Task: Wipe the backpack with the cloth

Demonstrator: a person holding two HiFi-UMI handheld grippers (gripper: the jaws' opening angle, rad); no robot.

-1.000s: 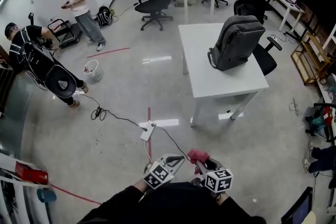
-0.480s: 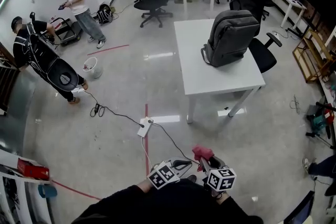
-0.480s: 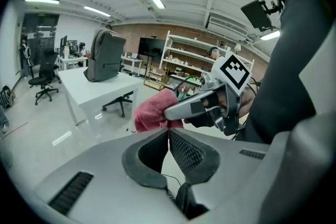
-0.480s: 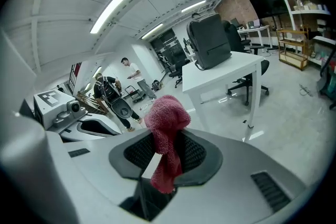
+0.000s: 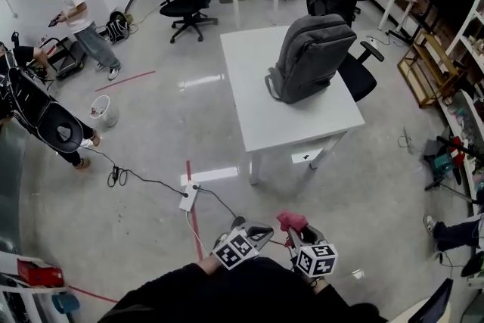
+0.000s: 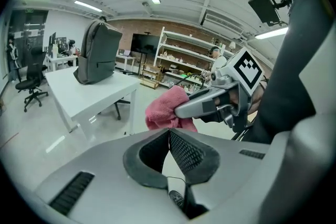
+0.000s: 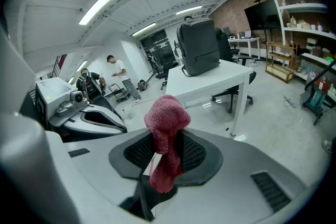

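Both hands are held low and close to the body, well short of the backpack (image 5: 311,57), and black sleeves (image 5: 189,293) fill the bottom of the head view. The left tongs (image 5: 255,231) and the right tongs (image 5: 295,232) lie side by side, near each other. Each has its marker cube on the end nearest the person. Both are angled forward and somewhat down, aimed toward the backpack. The left tongs are pressed together with nothing between them. The right tongs are clamped on the pink cloth (image 5: 290,221): its bunched top stands above the pads and a tail hangs below them. The cloth is well apart from the backpack, with open floor (image 5: 363,193) between them. The backpack stands upright, leaning slightly, on the white surface (image 5: 280,121), and a black chair (image 5: 357,78) sits just beside the backpack, on its right in the head view
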